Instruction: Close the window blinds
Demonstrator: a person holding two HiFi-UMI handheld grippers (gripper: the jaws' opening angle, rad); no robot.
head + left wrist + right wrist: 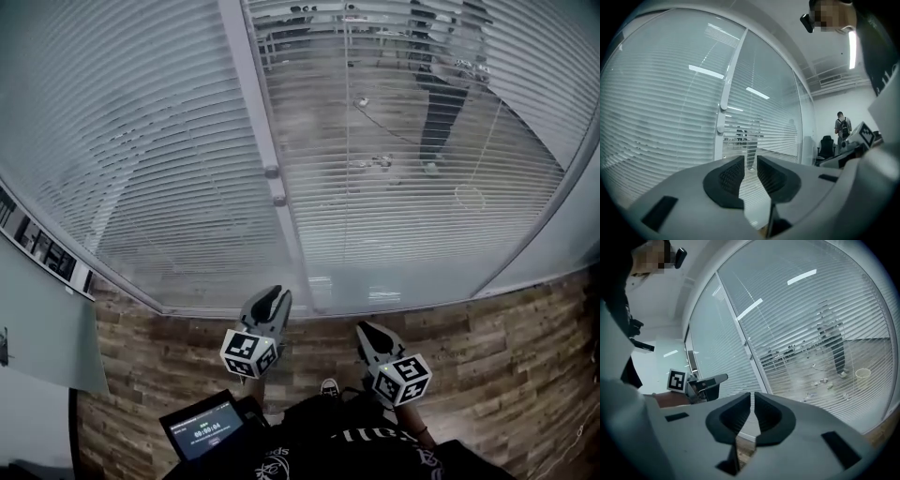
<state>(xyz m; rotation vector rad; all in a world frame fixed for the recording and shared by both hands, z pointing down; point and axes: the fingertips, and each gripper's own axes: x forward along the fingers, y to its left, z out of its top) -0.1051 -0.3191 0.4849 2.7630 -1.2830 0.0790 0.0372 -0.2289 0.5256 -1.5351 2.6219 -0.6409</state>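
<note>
Ribbed dark pads (727, 177) of left tool (750, 162) gape slightly, empty; right tool (753, 398) closed, facing thin-slatted blinds (159, 159).

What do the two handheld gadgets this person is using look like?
Both the left gripper and the right gripper have smooth light grey bodies that taper to two dark, ribbed fingers. Each carries a white cube printed with black square markers. The person wears a dark top with pale lettering.

Head view steeply down, gripper views level, blinds (141, 141) shared.
</note>
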